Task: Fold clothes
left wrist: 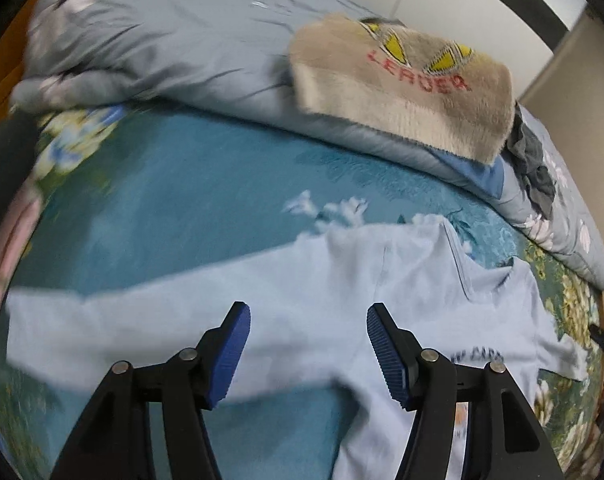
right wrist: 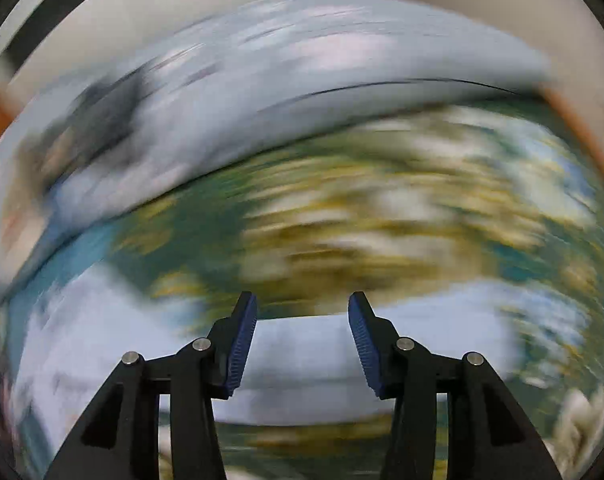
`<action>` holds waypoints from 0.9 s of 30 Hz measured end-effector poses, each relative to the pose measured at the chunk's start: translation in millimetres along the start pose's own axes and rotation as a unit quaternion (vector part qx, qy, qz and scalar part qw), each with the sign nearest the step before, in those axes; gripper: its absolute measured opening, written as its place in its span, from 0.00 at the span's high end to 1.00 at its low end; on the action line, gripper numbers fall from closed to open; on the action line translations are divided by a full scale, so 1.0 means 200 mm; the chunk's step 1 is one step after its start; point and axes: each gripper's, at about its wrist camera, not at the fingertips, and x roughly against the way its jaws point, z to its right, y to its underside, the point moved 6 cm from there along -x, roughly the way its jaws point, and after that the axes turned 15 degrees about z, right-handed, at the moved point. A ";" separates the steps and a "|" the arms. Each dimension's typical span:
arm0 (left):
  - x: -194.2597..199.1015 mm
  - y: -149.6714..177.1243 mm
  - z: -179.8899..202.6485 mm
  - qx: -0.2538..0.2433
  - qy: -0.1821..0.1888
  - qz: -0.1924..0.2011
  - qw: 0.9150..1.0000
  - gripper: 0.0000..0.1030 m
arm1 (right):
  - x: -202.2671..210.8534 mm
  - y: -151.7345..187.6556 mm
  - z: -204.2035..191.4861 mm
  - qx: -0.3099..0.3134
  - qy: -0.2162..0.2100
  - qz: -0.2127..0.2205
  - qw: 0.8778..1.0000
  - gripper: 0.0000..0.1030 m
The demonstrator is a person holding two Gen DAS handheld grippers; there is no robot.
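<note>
A pale blue long-sleeved shirt [left wrist: 321,300] lies spread flat on the teal floral bedsheet [left wrist: 182,184], one sleeve stretched out to the left, collar toward the right. My left gripper [left wrist: 307,312] hovers open over the shoulder and sleeve area, nothing between its blue pads. In the right wrist view everything is smeared by motion. My right gripper [right wrist: 303,304] is open there, above a pale blue strip of the shirt [right wrist: 309,364] lying on the sheet [right wrist: 361,220].
A grey-blue flowered duvet [left wrist: 174,40] is heaped along the far side of the bed, with a folded beige fleece [left wrist: 405,88] lettered in red on top and a dark garment [left wrist: 533,160] beside it. Pink fabric [left wrist: 6,248] lies at the left edge. An orange bed frame [right wrist: 577,136] borders the right.
</note>
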 end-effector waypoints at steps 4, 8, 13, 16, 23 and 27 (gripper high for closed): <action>-0.20 -0.07 0.09 -0.053 0.005 -0.030 0.998 0.37 | -0.22 0.06 -0.61 0.086 -0.103 -0.045 0.990 0.53; -0.37 -0.08 0.18 -0.114 0.008 -0.054 0.992 0.37 | -0.38 0.08 -0.86 0.133 -0.101 -0.065 0.984 0.53; -0.53 -0.07 0.25 -0.158 0.019 -0.069 0.985 0.37 | -0.54 0.04 -0.91 0.131 -0.084 -0.080 0.985 0.53; -0.59 -0.04 0.29 -0.189 0.034 -0.081 0.978 0.37 | -0.58 0.04 -0.92 0.120 -0.088 -0.087 0.985 0.52; -0.63 -0.05 0.32 -0.223 0.071 -0.087 0.968 0.36 | -0.61 0.05 -1.00 0.147 -0.095 -0.095 0.980 0.52; -0.62 -0.03 0.33 -0.217 0.085 -0.091 0.968 0.53 | -0.57 0.03 -1.00 0.147 -0.101 -0.077 0.981 0.61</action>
